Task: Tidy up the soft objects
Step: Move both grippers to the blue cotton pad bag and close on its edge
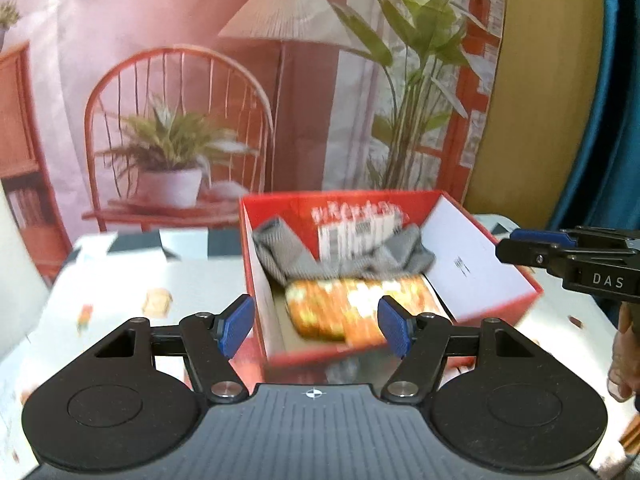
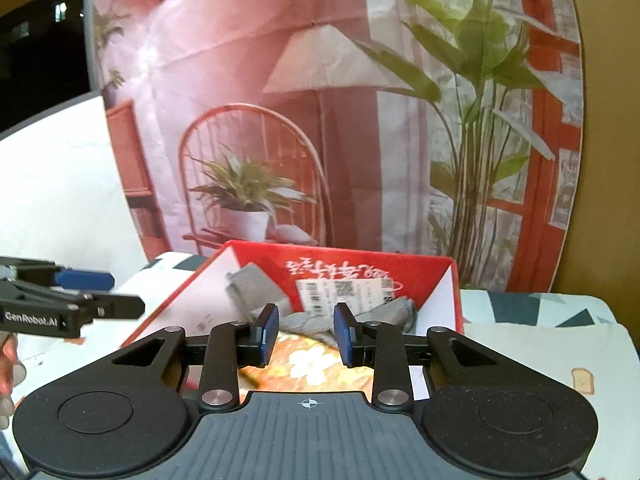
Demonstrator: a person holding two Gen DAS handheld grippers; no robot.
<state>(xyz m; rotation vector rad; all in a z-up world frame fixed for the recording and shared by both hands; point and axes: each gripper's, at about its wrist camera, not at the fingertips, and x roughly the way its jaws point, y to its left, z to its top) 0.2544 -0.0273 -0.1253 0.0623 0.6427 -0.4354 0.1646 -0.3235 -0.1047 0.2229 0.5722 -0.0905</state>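
An open red box (image 1: 472,248) (image 2: 440,304) stands on the table. Inside it, a grey cloth (image 1: 288,260) (image 2: 256,288) lies at the back and a folded orange floral cloth (image 1: 332,312) (image 2: 312,360) lies in front of it. My left gripper (image 1: 316,326) hovers at the box's near edge, open, with nothing between its blue pads. My right gripper (image 2: 306,334) hangs over the near part of the box, jaws partly apart and empty. Each gripper also shows from the side in the other's view: the right gripper (image 1: 520,246) at the right edge and the left gripper (image 2: 100,292) at the left edge.
The table has a white cover (image 2: 560,360) with small prints. A printed backdrop (image 1: 200,100) of a chair, lamp and plants stands close behind the box. A teal curtain (image 1: 616,120) hangs at the right. A person's hand (image 1: 624,360) (image 2: 8,364) grips each handle.
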